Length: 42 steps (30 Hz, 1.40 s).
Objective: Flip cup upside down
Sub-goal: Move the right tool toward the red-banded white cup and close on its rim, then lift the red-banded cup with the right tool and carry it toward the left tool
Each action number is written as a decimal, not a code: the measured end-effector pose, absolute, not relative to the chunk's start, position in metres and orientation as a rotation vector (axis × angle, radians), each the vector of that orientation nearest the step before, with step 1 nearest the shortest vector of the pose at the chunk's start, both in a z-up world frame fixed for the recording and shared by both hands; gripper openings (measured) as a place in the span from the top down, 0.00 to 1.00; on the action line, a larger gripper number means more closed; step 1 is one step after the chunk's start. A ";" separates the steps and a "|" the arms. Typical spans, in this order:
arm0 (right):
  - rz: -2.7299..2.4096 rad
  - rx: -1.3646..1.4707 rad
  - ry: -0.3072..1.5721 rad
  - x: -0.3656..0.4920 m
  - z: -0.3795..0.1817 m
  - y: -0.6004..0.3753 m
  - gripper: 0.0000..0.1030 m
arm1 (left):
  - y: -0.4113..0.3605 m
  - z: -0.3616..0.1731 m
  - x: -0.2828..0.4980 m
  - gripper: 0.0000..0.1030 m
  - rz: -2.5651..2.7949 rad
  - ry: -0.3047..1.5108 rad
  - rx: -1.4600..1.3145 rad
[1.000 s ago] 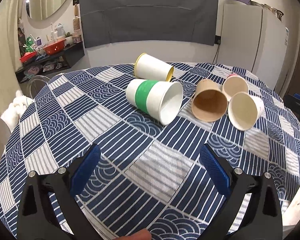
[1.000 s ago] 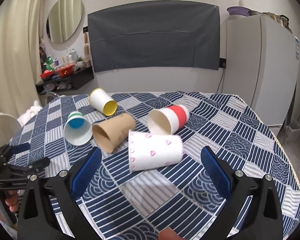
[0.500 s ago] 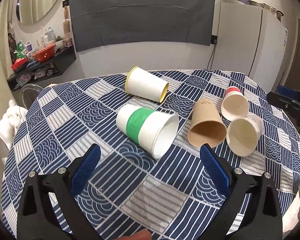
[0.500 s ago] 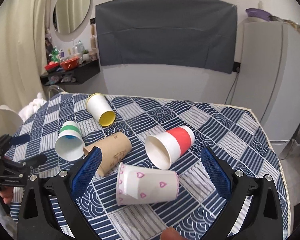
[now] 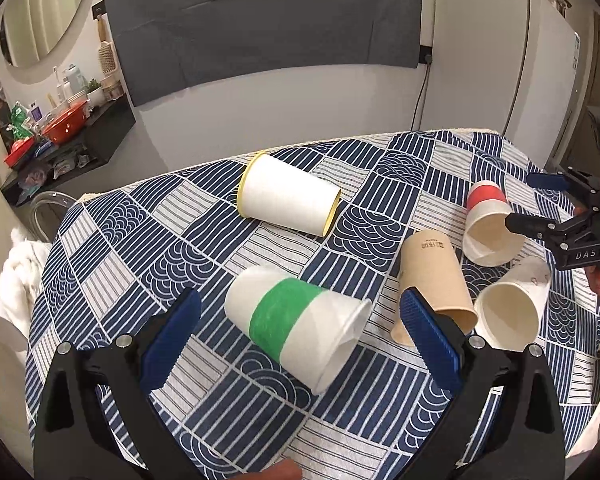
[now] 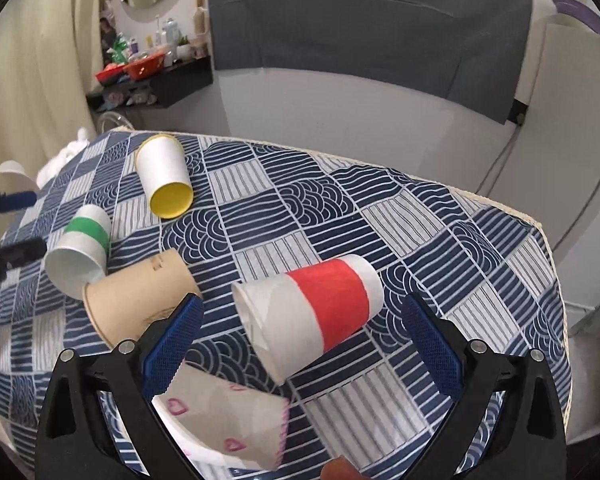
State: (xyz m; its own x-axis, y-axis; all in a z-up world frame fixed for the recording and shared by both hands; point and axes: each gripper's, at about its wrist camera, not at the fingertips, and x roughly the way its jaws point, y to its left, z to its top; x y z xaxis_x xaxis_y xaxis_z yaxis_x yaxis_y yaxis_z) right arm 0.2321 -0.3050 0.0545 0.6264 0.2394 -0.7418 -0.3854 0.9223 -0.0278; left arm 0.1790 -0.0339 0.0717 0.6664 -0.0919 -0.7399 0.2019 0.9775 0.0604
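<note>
five paper cups lie on their sides on the table (image 5: 112, 216) with the blue patterned cloth. the left gripper (image 5: 300, 340) is spread wide and holds nothing; the green-band cup (image 5: 296, 328) lies between its two fingers, mouth pointing to the near right, and i see no contact with either pad. the right gripper (image 6: 300, 344) is also released and empty, with the red-band cup (image 6: 308, 316) between its fingers, mouth to the near left.

i judge that each gripper is lining up on its own cup, so no cup is turned over yet.

risks from here: the cups are thin paper, so a hard squeeze near the open rim could crush the wall. a cup on its side can roll away when only one finger touches it first. the brown cup (image 5: 436, 280) lies just beside the right finger of the left gripper, and the heart-print cup (image 6: 224, 428) is under the left finger of the right gripper, so a closing finger could push these neighbours. the yellow-lined cup (image 5: 288, 196) is farther away and seems safe.
</note>
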 end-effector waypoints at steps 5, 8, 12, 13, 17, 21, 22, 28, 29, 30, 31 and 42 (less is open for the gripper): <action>0.456 -0.230 0.872 0.255 0.040 -0.312 0.08 | -0.043 0.069 0.196 0.06 -0.169 0.834 0.185; 0.486 -0.216 0.881 0.266 0.036 -0.315 0.08 | -0.049 0.064 0.203 0.06 -0.184 0.842 0.206; 0.546 -0.195 0.901 0.274 0.027 -0.315 0.08 | -0.051 0.054 0.212 0.06 -0.186 0.857 0.209; 0.552 -0.204 0.898 0.275 0.024 -0.314 0.08 | -0.051 0.052 0.213 0.06 -0.188 0.865 0.207; 0.609 -0.213 0.895 0.274 0.017 -0.310 0.21 | -0.052 0.044 0.214 0.06 -0.158 0.875 0.246; 0.673 -0.221 0.817 0.260 0.027 -0.309 0.42 | -0.052 0.044 0.211 0.06 -0.159 0.879 0.260; 0.667 -0.228 0.800 0.258 0.031 -0.309 0.63 | -0.052 0.045 0.208 0.06 -0.163 0.878 0.257; 0.627 -0.284 0.807 0.252 0.030 -0.308 0.82 | -0.054 0.056 0.196 0.06 -0.168 0.858 0.264; 0.618 -0.291 0.801 0.250 0.030 -0.306 0.88 | -0.054 0.058 0.194 0.06 -0.166 0.853 0.265; 0.616 -0.297 0.794 0.247 0.030 -0.305 0.95 | -0.053 0.059 0.191 0.06 -0.161 0.847 0.266; 0.616 -0.303 0.784 0.245 0.032 -0.304 0.97 | -0.053 0.062 0.188 0.06 -0.158 0.842 0.267; 0.544 -0.262 0.682 0.229 0.057 -0.303 0.97 | -0.037 0.081 0.154 0.06 -0.140 0.824 0.219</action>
State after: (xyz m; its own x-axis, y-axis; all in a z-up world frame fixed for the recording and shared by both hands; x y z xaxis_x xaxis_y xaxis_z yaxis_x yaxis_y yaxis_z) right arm 0.2294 -0.3034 0.0573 0.6451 0.3880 -0.6583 -0.5550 0.8301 -0.0546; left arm 0.1543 -0.0371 0.0805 0.6715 -0.0385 -0.7400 0.2085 0.9681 0.1388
